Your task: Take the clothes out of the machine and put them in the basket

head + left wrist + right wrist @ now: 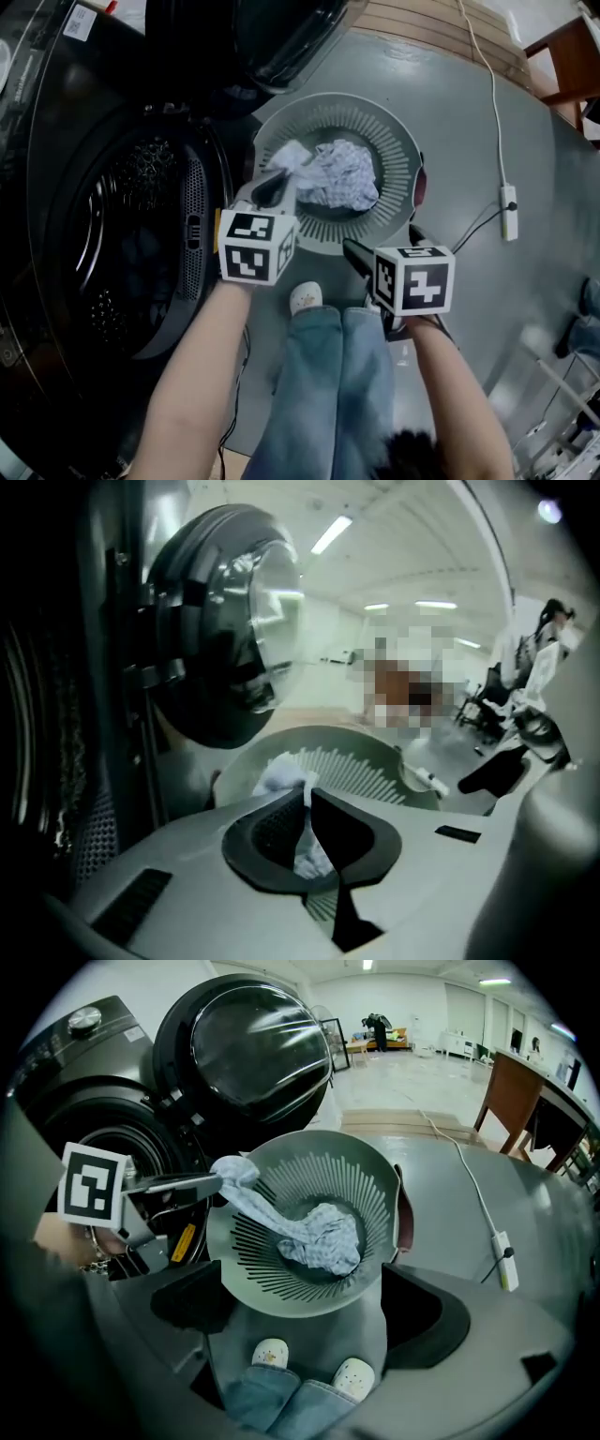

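- The left claw (307, 801) is clamping tight on one end of the cloth (342, 173) at the basket's (405, 141) machine-side rim, letting the rest drape inside the basket.
- The right claw (309, 1302) is hanging wide open and empty at the basket's near side, likely to leave the drop clear.
- The machine (112, 234) is gaping open beside the basket.
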Tool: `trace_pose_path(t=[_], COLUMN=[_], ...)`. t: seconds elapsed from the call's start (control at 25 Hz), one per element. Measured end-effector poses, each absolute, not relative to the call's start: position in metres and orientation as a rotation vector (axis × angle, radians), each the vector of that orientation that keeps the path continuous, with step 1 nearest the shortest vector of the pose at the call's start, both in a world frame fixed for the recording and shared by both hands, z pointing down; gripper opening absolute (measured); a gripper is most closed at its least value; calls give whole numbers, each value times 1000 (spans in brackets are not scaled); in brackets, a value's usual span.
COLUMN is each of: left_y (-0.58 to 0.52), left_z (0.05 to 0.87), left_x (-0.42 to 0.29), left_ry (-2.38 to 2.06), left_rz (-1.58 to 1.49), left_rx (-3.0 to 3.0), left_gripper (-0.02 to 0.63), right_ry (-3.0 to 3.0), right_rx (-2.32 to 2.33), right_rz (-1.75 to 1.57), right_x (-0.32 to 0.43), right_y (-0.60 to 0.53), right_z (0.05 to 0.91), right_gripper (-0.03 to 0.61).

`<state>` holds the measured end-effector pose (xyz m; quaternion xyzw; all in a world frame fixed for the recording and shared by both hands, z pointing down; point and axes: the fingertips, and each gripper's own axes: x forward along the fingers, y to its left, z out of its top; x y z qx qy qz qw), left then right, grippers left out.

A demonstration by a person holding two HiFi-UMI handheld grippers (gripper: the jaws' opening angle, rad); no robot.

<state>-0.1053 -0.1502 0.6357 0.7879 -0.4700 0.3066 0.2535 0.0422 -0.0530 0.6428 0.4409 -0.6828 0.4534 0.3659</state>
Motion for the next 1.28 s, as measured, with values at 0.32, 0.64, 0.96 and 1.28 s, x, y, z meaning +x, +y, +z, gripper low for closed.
trace_pose_path(t=[0.32, 0.64, 0.96, 1.28], left_y=[-129, -97, -57, -7], left_z=[619, 612, 599, 592], left_x=[-89, -184, -300, -400], left_ry=[-1221, -1450, -1757, -1923], left_rz=[874, 1015, 1281, 1529], left_rx=[2091, 1889, 1534, 1016], left_gripper=[206, 206, 320, 444], right_ry=[-1785, -1824, -1818, -1818], right_rx=[1161, 1079, 931, 811], right_rz=[1150, 1102, 1074, 1063], right_x=[40, 8, -56, -116], right_y=[-66, -72, -70, -51], right_z=[630, 633, 640, 649], right_gripper=[528, 526, 515, 512])
